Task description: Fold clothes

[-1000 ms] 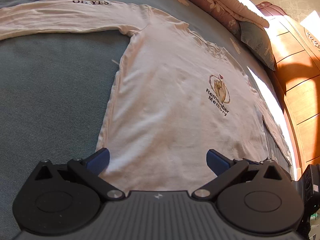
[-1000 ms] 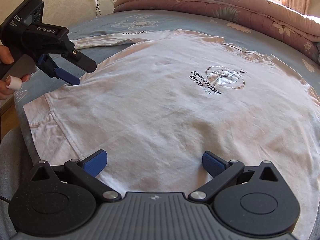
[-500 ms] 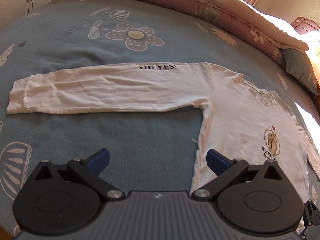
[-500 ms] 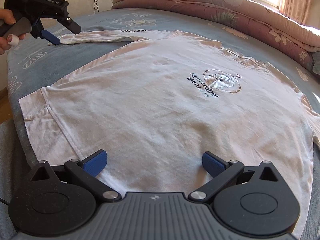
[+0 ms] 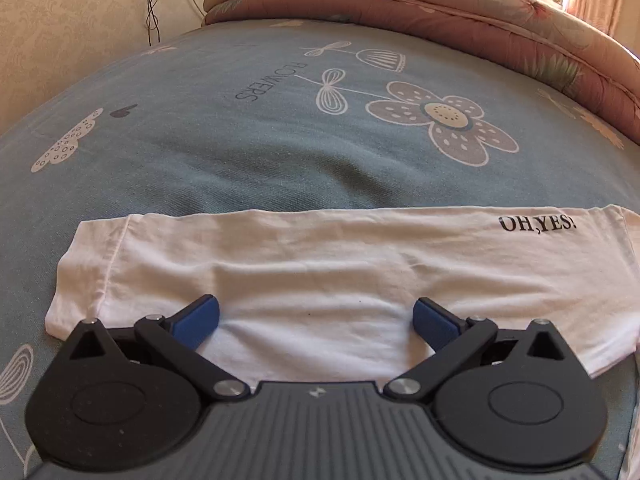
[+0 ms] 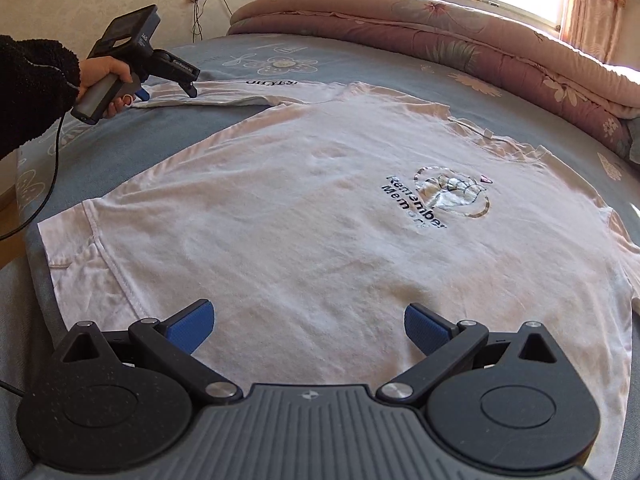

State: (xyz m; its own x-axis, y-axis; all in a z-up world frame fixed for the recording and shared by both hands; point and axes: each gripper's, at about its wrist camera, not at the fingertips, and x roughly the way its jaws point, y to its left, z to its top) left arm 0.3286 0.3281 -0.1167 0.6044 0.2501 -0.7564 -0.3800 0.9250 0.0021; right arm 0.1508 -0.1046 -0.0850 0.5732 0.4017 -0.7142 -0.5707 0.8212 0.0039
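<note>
White cotton: the long-sleeved shirt (image 6: pixel 320 232) lies flat, front up, on the blue bed (image 5: pixel 248 152), hem towards me and one sleeve (image 5: pixel 320 272) stretched out sideways.
Change: a second ago my left tool (image 5: pixel 316 320) was over the shirt's body near the hem; I have swung it out along the sleeve, and it now hovers low over the cuff end, just short of the "OH,YES!" print.
Left tool: released, its blue pads wide apart with sleeve cloth showing between them, nothing gripped.
Right tool: my right tool (image 6: pixel 308 328) has stayed over the hem, likewise spread and holding nothing.
Meaning: I judge the first fold, sleeve across the body, is about to start; no fold is made yet.
</note>
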